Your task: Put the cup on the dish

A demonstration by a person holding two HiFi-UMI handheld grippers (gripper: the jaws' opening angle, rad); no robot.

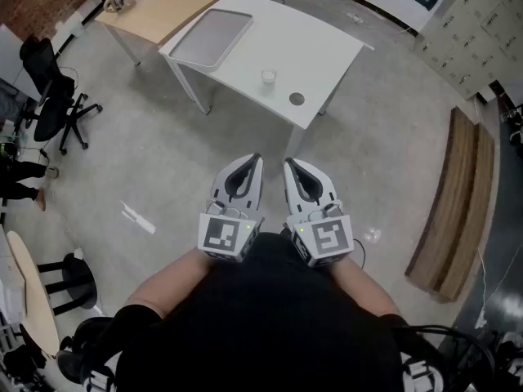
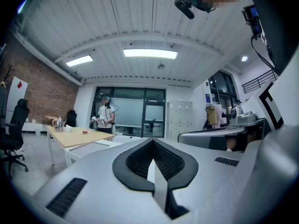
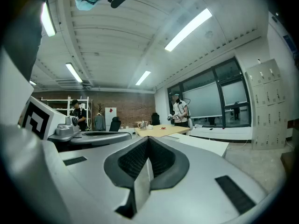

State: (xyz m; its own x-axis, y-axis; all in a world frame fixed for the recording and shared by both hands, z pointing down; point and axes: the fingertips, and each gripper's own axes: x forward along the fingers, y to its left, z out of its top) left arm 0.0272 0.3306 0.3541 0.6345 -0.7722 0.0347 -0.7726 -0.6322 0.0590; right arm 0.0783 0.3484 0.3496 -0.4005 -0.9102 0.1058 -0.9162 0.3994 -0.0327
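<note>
- Head view: both grippers are held close in front of the person's body, side by side and pointing at the white table (image 1: pixel 327 47) ahead.
- Left gripper (image 1: pixel 255 160): its own view shows the jaws pressed together with nothing between them (image 2: pixel 152 143).
- Right gripper (image 1: pixel 288 164): the same, jaws closed tight and empty (image 3: pixel 147 140).
- Risk: whichever gripper goes for the cup must spread its jaws before arriving. Arriving closed, it would shove the cup rather than take it.
- Both grippers are well apart from the table, so an approach comes first. A hurried reach at the end of it could overshoot.
- Dish (image 1: pixel 297 99): small, dark and round, ahead of the right gripper on the table's nearest corner, close to the edge.
- Risk: a nudge from a jaw or from the descending cup could slide the dish off that corner.
- Cup (image 1: pixel 268 76): small and pale, just beyond the dish and slightly left, standing apart from it.
- Risk: reaching past the dish for the cup may brush the dish. The cup looks light and could tip if caught off-centre.
- Risk: the dish is small, so the cup could land on its rim and rock.
- Grey tray (image 1: pixel 211 37): farther left on the table, out of the likely path.
</note>
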